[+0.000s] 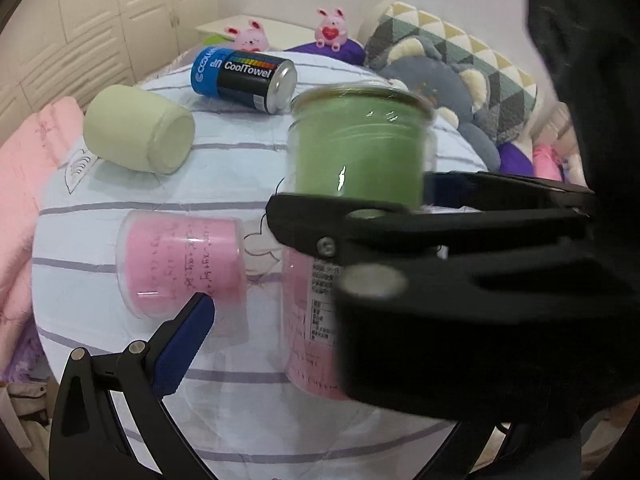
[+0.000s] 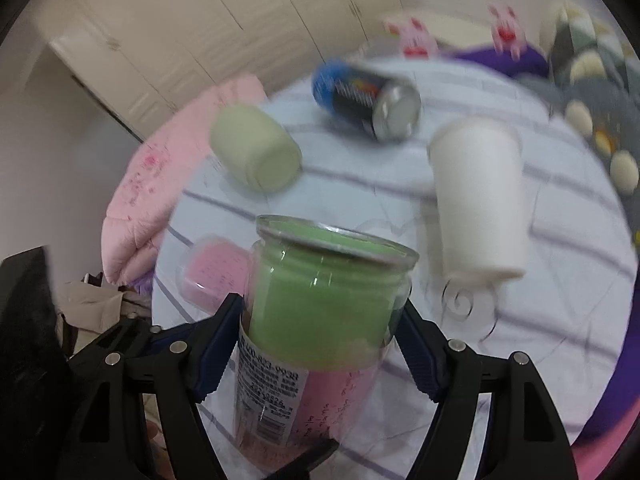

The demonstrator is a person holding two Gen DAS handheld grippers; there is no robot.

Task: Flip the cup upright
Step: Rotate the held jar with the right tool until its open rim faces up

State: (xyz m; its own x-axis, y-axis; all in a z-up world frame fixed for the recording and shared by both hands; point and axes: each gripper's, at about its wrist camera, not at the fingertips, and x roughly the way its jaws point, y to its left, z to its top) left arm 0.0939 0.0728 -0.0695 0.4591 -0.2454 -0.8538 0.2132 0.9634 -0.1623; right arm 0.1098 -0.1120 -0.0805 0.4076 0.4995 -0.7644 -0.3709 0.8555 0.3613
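A clear plastic cup with green and pink filling [image 2: 320, 312] stands upright between the fingers of my right gripper [image 2: 320, 344], which is shut on it. It also shows in the left wrist view [image 1: 356, 144], with the right gripper [image 1: 420, 216] crossing in front. My left gripper [image 1: 320, 344] is open; its left finger [image 1: 180, 344] shows near a clear cup with pink filling [image 1: 184, 264] lying on its side, and its right finger is hidden. A white paper cup [image 2: 480, 200] lies on its side at the right.
A pale green cup [image 1: 140, 132] and a blue-black CoolTowel can [image 1: 244, 76] lie on the striped bedsheet [image 1: 120, 208]. Pink plush toys [image 1: 330, 30], pillows [image 1: 452, 64] and a pink quilt [image 1: 24, 168] ring the bed. Wardrobes [image 2: 240, 20] stand behind.
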